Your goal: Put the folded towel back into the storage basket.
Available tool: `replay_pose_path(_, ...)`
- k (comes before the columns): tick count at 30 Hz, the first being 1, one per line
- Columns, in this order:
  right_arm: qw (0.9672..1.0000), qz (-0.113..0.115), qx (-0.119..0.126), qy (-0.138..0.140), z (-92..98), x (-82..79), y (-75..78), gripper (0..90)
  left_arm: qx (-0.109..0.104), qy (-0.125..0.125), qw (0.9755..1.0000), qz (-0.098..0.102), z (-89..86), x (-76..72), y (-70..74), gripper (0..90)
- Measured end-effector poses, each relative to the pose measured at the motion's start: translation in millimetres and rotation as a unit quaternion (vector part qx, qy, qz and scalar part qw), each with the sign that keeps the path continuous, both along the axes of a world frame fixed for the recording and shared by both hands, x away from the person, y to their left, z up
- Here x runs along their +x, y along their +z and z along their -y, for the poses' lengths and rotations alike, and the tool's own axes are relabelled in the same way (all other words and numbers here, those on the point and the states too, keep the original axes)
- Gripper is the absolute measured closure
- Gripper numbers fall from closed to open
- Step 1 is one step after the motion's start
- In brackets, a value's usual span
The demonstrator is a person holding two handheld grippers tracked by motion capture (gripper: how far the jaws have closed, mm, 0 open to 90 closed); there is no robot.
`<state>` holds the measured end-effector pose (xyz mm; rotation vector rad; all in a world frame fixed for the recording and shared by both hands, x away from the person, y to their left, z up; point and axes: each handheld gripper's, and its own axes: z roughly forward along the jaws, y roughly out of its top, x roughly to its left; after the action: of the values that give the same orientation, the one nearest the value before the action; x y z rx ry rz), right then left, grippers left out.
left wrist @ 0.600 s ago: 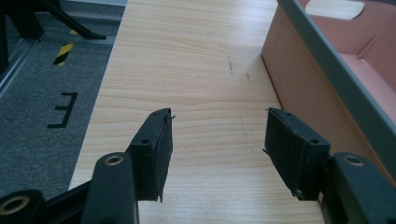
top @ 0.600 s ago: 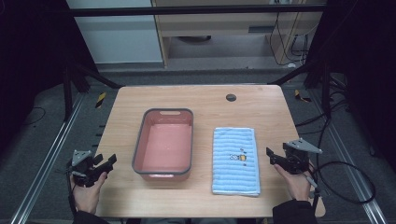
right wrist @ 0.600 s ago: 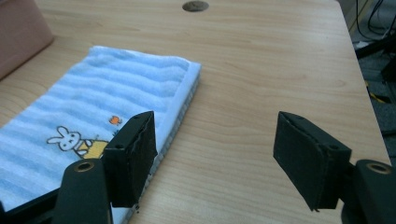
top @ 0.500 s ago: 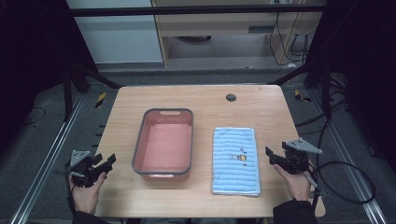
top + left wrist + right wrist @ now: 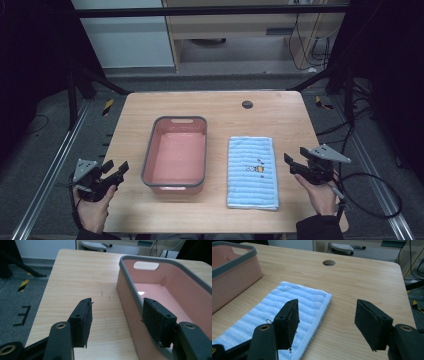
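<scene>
Now lying folded near the bench's (image 5: pixel 150 105) front edge, between pink tub (image 5: pixel 176 154) and spread, empty right gripper (image 5: pixel 295 165): a blue striped towel (image 5: pixel 251 171) bearing a small emblem, with the left gripper (image 5: pixel 116 171) gaping beside the tub.

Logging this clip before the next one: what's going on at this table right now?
A person holds a two-jaw tool in each hand at a light wooden table. The left tool and right tool are both open and holding nothing. Between them sit an empty pink plastic bin with a grey rim and a folded blue striped towel, lying flat and untouched.
</scene>
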<state>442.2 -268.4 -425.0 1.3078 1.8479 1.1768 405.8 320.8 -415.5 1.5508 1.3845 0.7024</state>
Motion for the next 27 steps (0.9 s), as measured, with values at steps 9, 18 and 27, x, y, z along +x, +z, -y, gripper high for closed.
replay_pose_path(9, 0.9998, 0.003, -0.001, 0.019, -3.2, 0.3, 8.2, 39.4, 0.000, -0.013, 0.9999, 0.004, 10.1, 0.5, 5.8, 42.3)
replay_pose_path(18, 0.9992, 0.005, 0.001, 0.039, -11.0, 7.9, 19.8, 37.0, 0.012, -0.031, 0.9993, 0.016, 25.3, 3.1, 13.8, 46.1)
replay_pose_path(27, 0.9992, 0.014, 0.000, 0.037, -12.8, 15.4, 27.7, 35.5, 0.026, -0.058, 0.9974, 0.034, 55.6, 7.2, 25.9, 48.3)
